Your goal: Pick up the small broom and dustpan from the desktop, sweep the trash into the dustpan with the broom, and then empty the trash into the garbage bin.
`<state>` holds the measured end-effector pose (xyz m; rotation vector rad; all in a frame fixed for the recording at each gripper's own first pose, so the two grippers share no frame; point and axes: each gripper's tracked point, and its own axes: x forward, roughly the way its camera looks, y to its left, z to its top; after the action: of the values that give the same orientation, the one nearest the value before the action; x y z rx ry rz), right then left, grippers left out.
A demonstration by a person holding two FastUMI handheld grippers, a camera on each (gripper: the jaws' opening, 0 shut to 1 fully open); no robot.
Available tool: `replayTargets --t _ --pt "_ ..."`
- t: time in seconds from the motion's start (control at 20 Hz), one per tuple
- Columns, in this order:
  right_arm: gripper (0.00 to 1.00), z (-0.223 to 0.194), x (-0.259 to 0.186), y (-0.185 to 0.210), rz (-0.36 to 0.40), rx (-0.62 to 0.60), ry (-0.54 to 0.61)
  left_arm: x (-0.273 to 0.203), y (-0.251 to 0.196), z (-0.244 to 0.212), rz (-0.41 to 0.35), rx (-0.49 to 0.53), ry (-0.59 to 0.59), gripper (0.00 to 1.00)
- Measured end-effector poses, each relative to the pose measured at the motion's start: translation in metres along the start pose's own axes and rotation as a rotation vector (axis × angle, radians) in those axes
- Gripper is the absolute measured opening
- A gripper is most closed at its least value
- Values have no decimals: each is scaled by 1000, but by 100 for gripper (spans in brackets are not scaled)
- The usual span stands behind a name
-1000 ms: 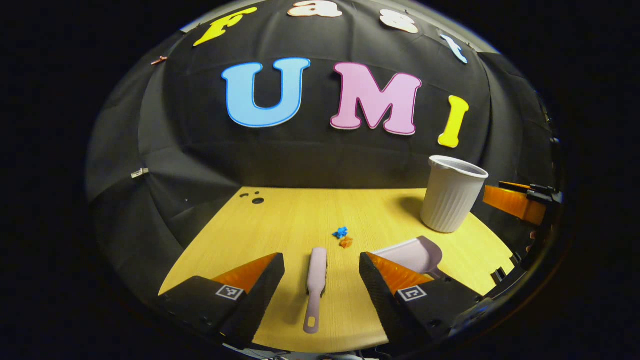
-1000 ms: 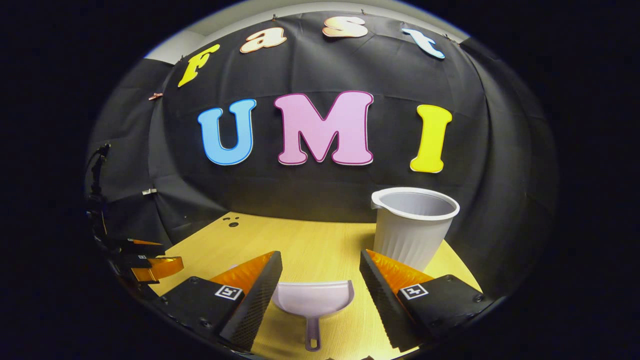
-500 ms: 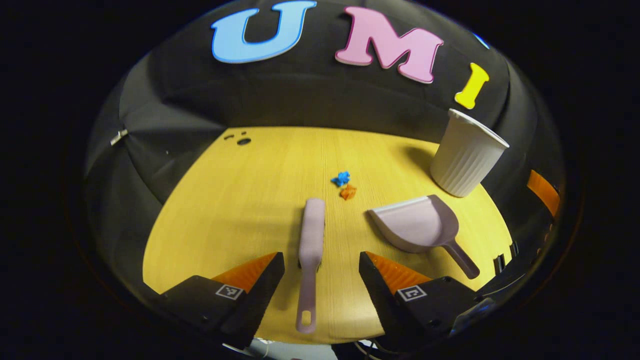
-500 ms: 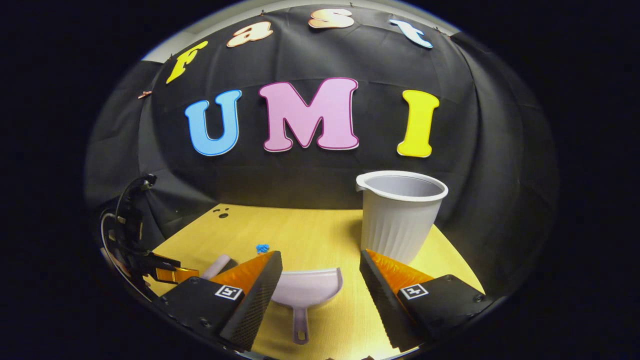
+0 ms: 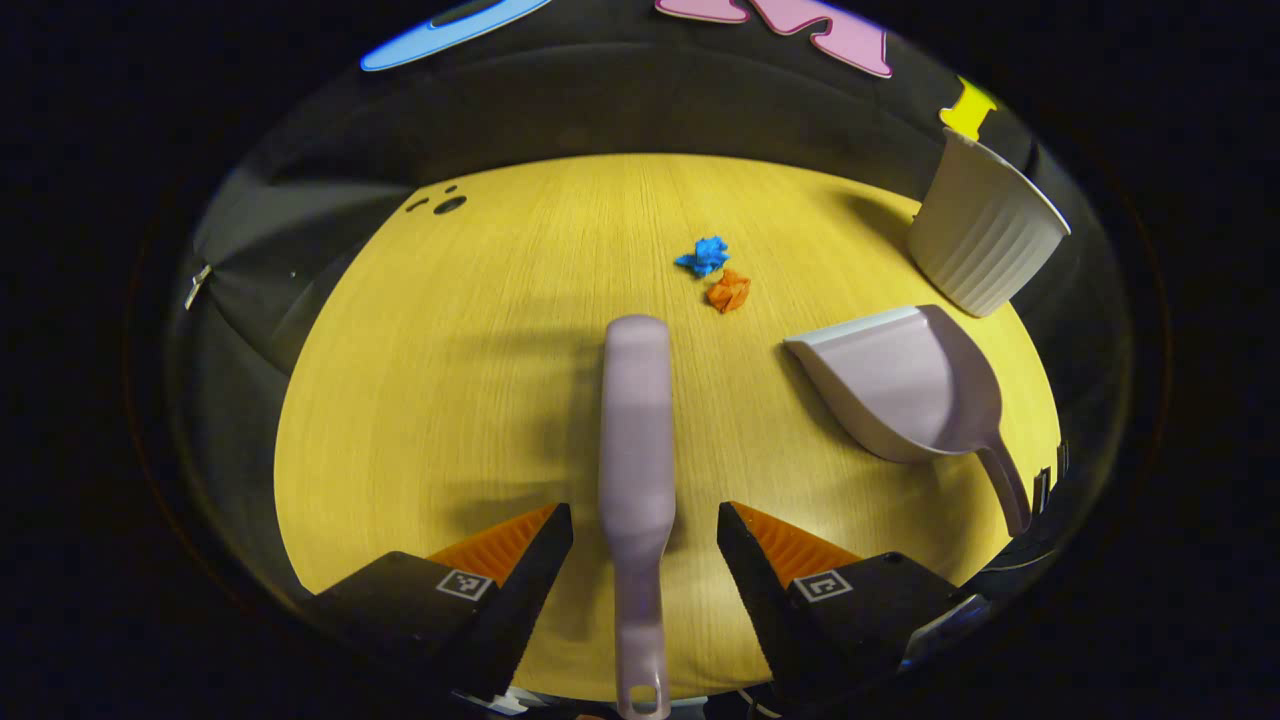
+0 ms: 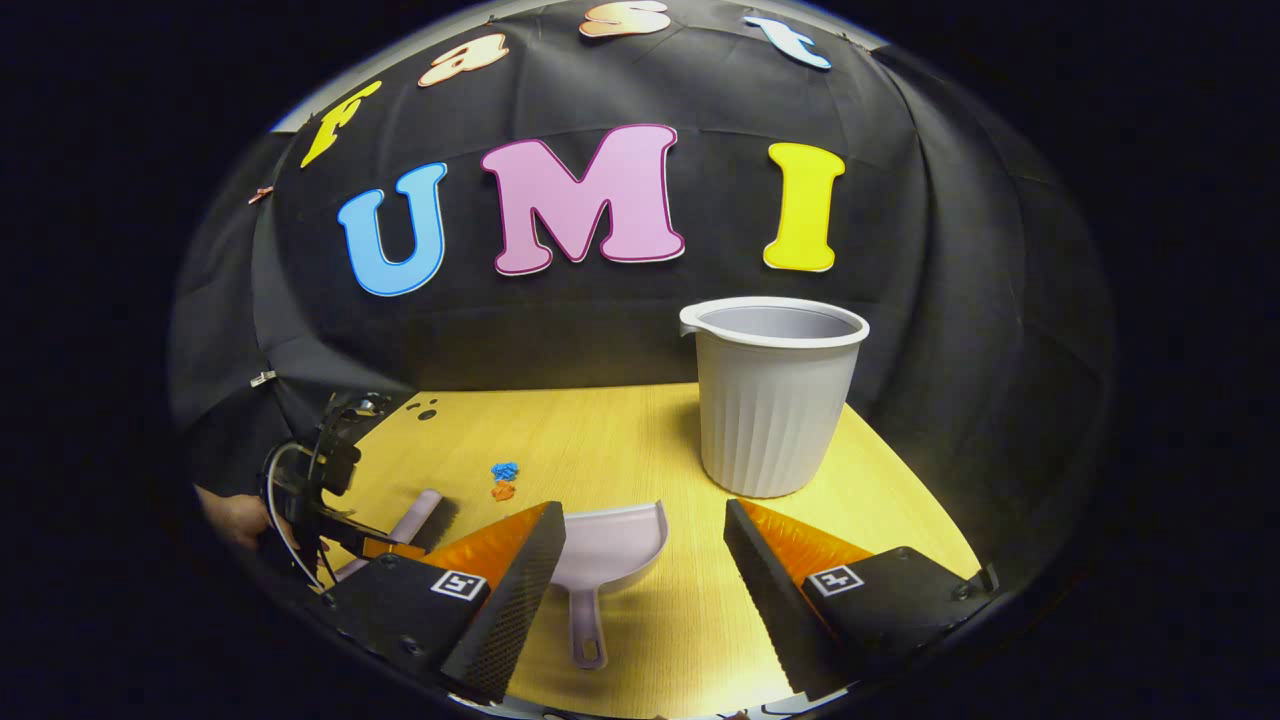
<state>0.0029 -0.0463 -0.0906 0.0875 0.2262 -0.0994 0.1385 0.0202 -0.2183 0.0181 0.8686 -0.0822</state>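
Broom (image 5: 634, 440): small, pale lilac, lying flat on the wooden surface (image 5: 450, 380); handle end points toward the left claw, brush end points toward the scraps. Also seen at the left in the right gripper view (image 6: 415, 515).
Left claw (image 5: 645, 545): spread wide; the broom handle lies between its two fingers, neither finger pressing on it. In the right gripper view it sits low at the left (image 6: 330, 500), over the broom.
Dustpan (image 5: 905, 385): same lilac, resting on the surface to the right of the broom, apart from it; handle points toward the near edge. In the right gripper view (image 6: 610, 550) it lies between the right claw's fingers.
Right claw (image 6: 645, 560): spread wide, fingers on either side of the dustpan; contact not seen.
Trash: blue scrap (image 5: 705, 256) and orange scrap (image 5: 729, 291), just beside each other, beyond the broom's brush end.
Garbage bin (image 6: 772, 395): ribbed, light grey, upright, at the back right of the surface beyond the dustpan.
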Motion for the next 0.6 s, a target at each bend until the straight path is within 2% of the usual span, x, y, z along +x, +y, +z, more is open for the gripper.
replayTargets --t 0.3,0.45,0.6 --pt "99 -6 11 20 67 -12 28 14 6 -11 27 -22 65 89" --pt "99 -9 20 30 120 -24 52 21 6 -14 42 -9 68 81" --pt "99 -15 30 37 166 -28 78 21 3 -13 41 -5 75 65"
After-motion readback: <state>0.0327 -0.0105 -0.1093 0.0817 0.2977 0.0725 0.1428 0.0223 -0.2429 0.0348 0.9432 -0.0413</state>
